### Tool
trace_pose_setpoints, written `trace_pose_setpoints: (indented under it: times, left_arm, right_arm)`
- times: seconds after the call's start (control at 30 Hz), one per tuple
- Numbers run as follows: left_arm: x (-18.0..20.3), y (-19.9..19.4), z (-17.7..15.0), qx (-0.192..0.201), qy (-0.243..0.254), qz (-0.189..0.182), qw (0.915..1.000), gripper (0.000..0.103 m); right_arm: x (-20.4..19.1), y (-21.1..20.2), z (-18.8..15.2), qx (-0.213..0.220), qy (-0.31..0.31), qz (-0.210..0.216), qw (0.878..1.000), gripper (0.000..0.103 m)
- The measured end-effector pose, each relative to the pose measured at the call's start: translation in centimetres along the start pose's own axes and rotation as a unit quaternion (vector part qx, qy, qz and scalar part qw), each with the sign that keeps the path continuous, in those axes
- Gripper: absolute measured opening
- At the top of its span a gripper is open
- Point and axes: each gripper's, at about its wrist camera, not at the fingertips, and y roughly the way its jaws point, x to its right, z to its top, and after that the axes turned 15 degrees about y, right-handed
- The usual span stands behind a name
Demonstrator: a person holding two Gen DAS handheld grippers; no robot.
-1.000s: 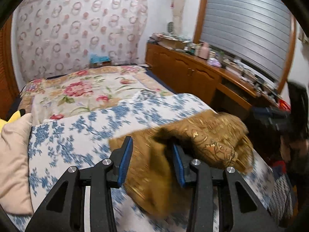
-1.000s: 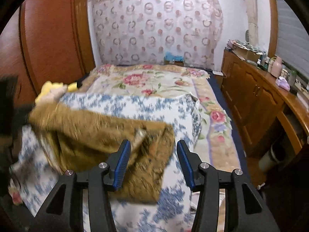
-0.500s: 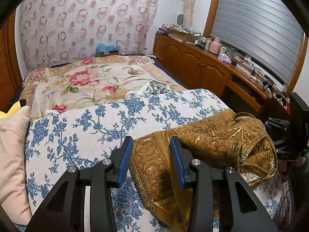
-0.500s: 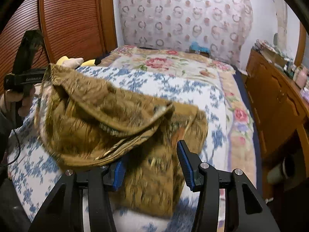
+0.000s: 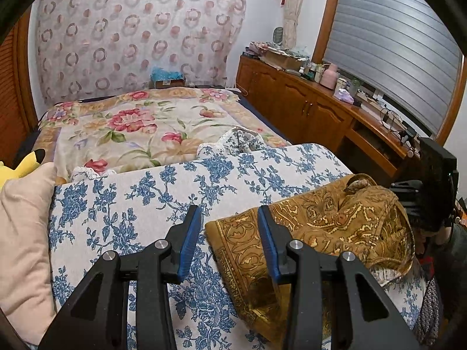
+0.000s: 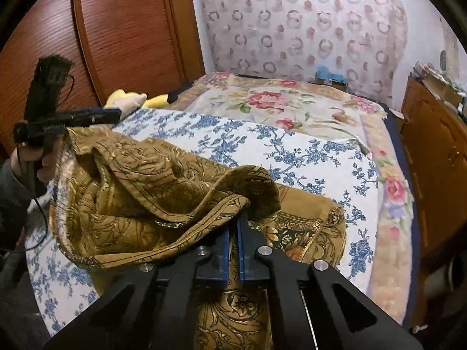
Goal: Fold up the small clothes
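- The right gripper (image 6: 232,234) has just been closing and now clenches a fold of the brown-gold patterned garment (image 6: 163,186); its blue pads (image 6: 225,250) stand almost together with cloth pinched between them.
- The left gripper (image 5: 229,242) is partly spread, its blue pads (image 5: 189,239) clear of the cloth; the garment's (image 5: 321,227) near edge lies between and under the jaws, at 4 o'clock from the left pad, and nothing is gripped.
- In the right wrist view the left gripper (image 6: 87,116) shows at 10 o'clock, held in a person's hand (image 6: 35,157) above the garment's far side.
- The garment lies bunched on a white cover printed with blue flowers (image 5: 140,192), near its right-hand edge in the left wrist view.
- Beyond the blue cover, at 12 o'clock, the bed (image 5: 140,122) carries a cream spread with red and pink blooms and a tan border.
- A pale pink cushion (image 5: 23,233) sits at 9 o'clock in the left wrist view, with a yellow plush toy (image 5: 17,169) just behind it.
- A curtain patterned with rings (image 5: 131,35) hangs behind the bed's far end.
- At 2 o'clock a wooden sideboard (image 5: 306,108) crowded with small items runs under a grey slatted blind (image 5: 394,52).
- In the right wrist view a reddish wooden wardrobe (image 6: 125,35) fills 11 o'clock.
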Motion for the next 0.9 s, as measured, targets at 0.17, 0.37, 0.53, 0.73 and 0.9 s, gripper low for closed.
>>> trace_pose_setpoints:
  times: [0.17, 0.37, 0.53, 0.73, 0.9]
  left_arm:
    - [0.0, -0.8, -0.6, 0.002, 0.004, -0.005, 1.0, 0.041]
    - [0.2, -1.6, -1.9, -0.003, 0.004, -0.013, 0.9999, 0.041]
    - [0.5, -1.8, -2.1, -0.001, 0.008, -0.038, 0.9993, 0.05]
    - [1.9, -1.0, -1.4, -0.003, 0.041, -0.068, 0.9969, 0.062]
    - [3.0, 0.3, -0.1, 0.002, 0.086, -0.085, 0.9926, 0.062]
  right_arm:
    - [1.1, -1.4, 0.4, 0.037, 0.052, -0.057, 0.996, 0.002]
    - [3.4, -0.9, 0.0, 0.009, 0.114, -0.125, 0.985, 0.001]
    - [2.5, -1.3, -0.3, 0.024, 0.103, -0.14, 0.985, 0.002]
    - [1.8, -0.9, -0.5, 0.025, 0.05, -0.119, 0.991, 0.019]
    - [1.4, -0.1, -0.7, 0.015, 0.009, -0.115, 0.993, 0.045]
